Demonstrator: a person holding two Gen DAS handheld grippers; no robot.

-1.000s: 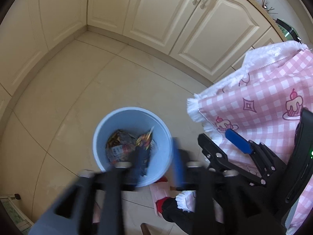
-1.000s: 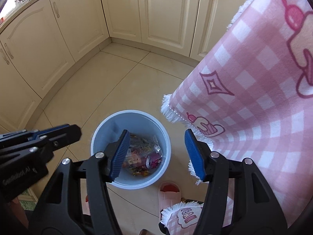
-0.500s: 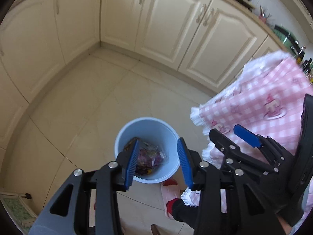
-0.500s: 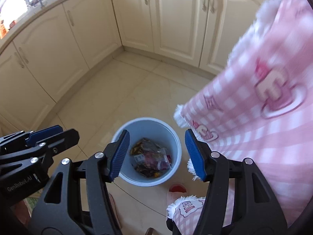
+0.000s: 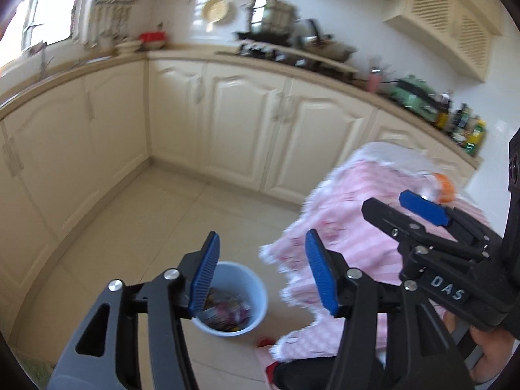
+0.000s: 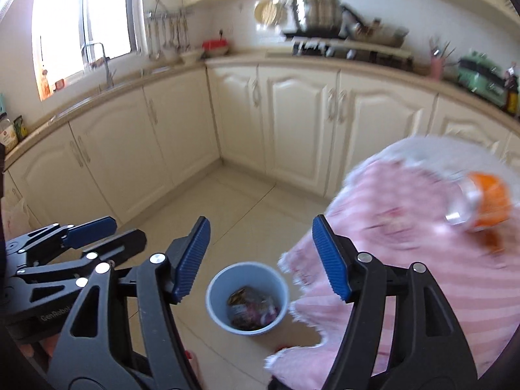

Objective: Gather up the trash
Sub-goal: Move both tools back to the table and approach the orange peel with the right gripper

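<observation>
A light blue trash bin [image 5: 239, 295] [image 6: 248, 295] stands on the tiled floor, with crumpled wrappers [image 6: 252, 307] inside. My left gripper [image 5: 261, 274] is open and empty, held high above the bin. My right gripper [image 6: 261, 258] is open and empty, also high above the bin. A clear plastic bottle with an orange cap [image 6: 481, 201] [image 5: 438, 187] lies on the table with the pink checked cloth [image 6: 406, 243] [image 5: 351, 221], to the right of both grippers. The right gripper [image 5: 419, 214] shows in the left wrist view, and the left gripper [image 6: 97, 237] in the right wrist view.
Cream kitchen cabinets [image 6: 292, 123] line the back and left walls. The counter holds a stove with pots [image 6: 325, 16], a sink tap [image 6: 104, 61], bottles [image 5: 468, 126] and a green appliance [image 6: 481, 71]. A red slipper [image 5: 265, 341] lies beside the bin.
Both grippers have risen and tilted up from the bin, so counters and the table top show. The bottle has come into view. The left gripper's jaws have opened wider.
</observation>
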